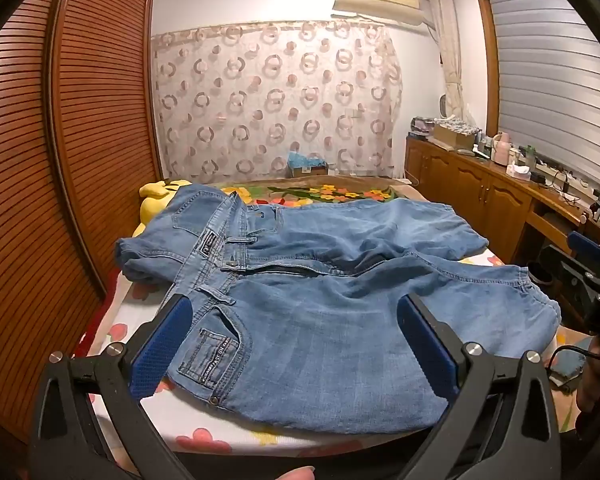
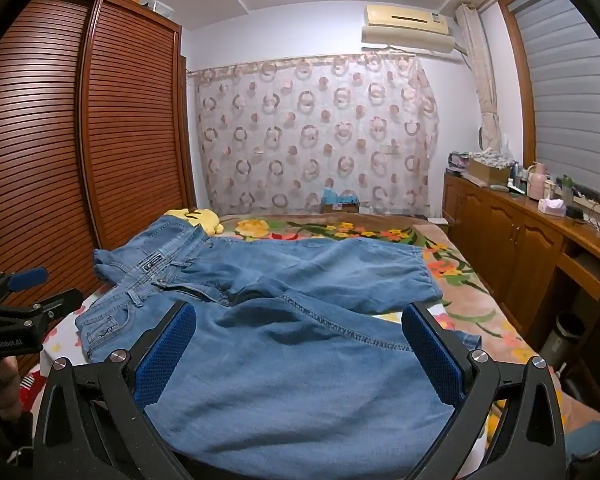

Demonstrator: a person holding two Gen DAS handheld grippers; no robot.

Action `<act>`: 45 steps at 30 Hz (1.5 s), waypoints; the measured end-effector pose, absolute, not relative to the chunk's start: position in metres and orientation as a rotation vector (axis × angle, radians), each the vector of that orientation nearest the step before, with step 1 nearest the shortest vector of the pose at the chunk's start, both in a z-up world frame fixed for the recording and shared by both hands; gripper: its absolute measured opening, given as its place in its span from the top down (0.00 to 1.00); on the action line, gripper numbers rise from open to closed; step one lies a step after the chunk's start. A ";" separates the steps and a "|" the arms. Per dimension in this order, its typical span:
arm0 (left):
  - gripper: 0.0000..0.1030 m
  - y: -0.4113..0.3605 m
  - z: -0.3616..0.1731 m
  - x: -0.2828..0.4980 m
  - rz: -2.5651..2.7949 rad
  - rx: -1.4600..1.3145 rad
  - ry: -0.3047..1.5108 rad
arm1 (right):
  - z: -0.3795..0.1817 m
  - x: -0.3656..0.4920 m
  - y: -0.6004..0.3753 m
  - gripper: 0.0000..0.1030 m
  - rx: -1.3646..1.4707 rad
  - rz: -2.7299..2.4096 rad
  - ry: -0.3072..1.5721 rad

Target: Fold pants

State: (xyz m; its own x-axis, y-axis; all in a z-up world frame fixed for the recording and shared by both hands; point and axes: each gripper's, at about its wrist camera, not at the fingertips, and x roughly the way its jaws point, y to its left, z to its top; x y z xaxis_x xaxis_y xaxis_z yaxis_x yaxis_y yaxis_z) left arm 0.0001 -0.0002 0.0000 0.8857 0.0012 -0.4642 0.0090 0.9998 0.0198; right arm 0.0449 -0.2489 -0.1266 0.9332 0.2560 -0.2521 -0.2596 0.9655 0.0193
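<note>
Light blue jeans [image 1: 320, 280] lie spread across the bed, waistband to the left, both legs running right, the near leg at the bed's front edge. My left gripper [image 1: 296, 320] is open, its blue pads [image 1: 162, 348] wide apart above the near hip pocket, holding nothing. My right gripper [image 2: 300, 340] is open over the near leg of the jeans [image 2: 300, 380], pads [image 2: 432, 356] wide apart, holding nothing. The right gripper also shows at the right edge of the left wrist view [image 1: 592, 272]; the left gripper shows at the left edge of the right wrist view [image 2: 20, 300].
The bed has a floral cover [image 2: 452, 268] and a yellow plush toy [image 1: 156, 196] at its far left. A slatted wooden wardrobe [image 1: 60, 160] stands along the left. A wooden cabinet [image 2: 520, 240] with clutter runs along the right. A patterned curtain [image 1: 276, 100] hangs behind.
</note>
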 end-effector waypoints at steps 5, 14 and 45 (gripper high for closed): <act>0.01 0.000 0.000 0.000 -0.006 0.020 0.482 | -0.126 0.046 -0.252 0.00 -0.014 0.263 0.255; 0.01 0.000 0.000 0.000 -0.005 0.019 0.480 | -0.126 0.046 -0.251 0.00 -0.015 0.262 0.253; 0.01 0.000 0.000 0.000 -0.006 0.016 0.475 | -0.122 0.042 -0.253 0.00 -0.017 0.260 0.246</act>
State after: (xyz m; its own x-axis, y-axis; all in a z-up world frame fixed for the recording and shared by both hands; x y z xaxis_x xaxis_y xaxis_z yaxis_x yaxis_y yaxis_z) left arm -0.0004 0.0002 0.0000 0.8893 -0.0025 -0.4574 0.0099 0.9999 0.0138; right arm 0.0416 -0.2532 -0.1221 0.9366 0.2523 -0.2433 -0.2564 0.9664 0.0153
